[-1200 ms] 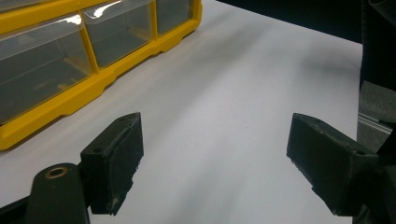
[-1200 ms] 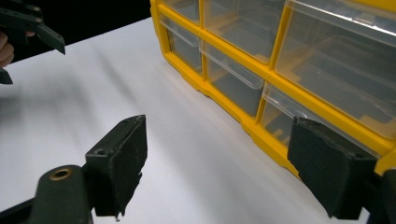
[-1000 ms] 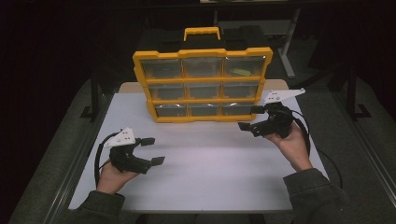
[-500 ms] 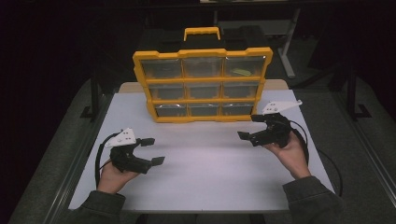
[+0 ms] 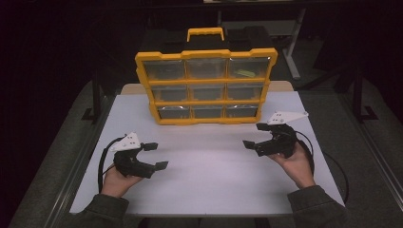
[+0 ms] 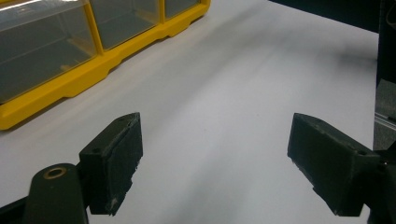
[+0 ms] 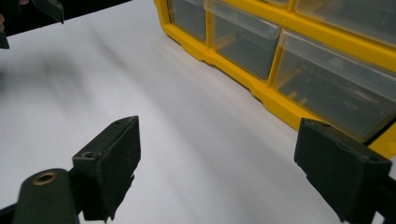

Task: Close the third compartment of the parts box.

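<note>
Ahead of my grippers the yellow organizer [image 5: 205,85] stands upright, a small yellow-green piece in its top compartment on my right. My left gripper [image 5: 155,156] and right gripper [image 5: 254,136] gape wide, holding nothing.

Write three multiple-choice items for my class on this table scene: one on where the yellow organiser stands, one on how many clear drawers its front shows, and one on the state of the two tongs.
1. Where does the yellow organiser stand?
A. At the far edge of the white table, upright
B. Flat on the near edge
C. On the floor

2. How many clear drawers does its front show?
A. Four
B. Six
C. Nine

3. What state are the left tongs and right tongs in?
A. Both shut on a drawer
B. Both open and holding nothing
C. One open, one shut

Answers:
1 A: the high view shows it upright beyond both hands, handle on top.
2 C: three rows of three.
3 B: in each gripper view the jaws stand wide apart over bare table.
</note>
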Action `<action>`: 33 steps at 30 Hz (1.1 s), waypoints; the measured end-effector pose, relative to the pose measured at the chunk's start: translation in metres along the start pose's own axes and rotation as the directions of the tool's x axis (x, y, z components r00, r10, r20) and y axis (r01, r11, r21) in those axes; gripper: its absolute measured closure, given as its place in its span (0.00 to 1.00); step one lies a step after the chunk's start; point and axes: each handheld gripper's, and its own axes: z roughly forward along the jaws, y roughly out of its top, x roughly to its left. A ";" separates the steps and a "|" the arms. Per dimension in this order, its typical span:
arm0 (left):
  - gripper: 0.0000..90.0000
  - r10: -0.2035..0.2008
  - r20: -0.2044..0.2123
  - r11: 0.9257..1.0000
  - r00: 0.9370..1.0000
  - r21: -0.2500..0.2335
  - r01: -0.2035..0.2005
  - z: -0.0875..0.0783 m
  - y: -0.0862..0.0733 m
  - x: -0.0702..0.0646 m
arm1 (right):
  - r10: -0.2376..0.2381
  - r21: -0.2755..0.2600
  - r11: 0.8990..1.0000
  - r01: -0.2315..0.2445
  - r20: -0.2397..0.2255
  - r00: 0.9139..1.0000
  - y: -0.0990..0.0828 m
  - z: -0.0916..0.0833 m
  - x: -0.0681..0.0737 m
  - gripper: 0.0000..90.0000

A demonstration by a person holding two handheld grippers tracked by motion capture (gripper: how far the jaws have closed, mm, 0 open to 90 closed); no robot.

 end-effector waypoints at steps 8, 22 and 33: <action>0.20 0.000 -0.004 1.000 1.000 0.002 0.000 0.004 -0.004 0.000 | 0.023 -0.010 1.000 -0.023 0.003 1.000 -0.014 -0.003 -0.001 0.15; 0.20 -0.005 -0.006 1.000 1.000 0.016 0.005 0.006 -0.010 0.000 | 0.048 -0.008 0.999 -0.048 0.012 0.999 -0.034 -0.007 -0.004 0.15; 0.20 -0.016 -0.010 1.000 1.000 0.020 0.016 0.005 -0.018 -0.001 | 0.067 -0.014 0.998 -0.067 0.022 0.998 -0.047 -0.014 -0.006 0.15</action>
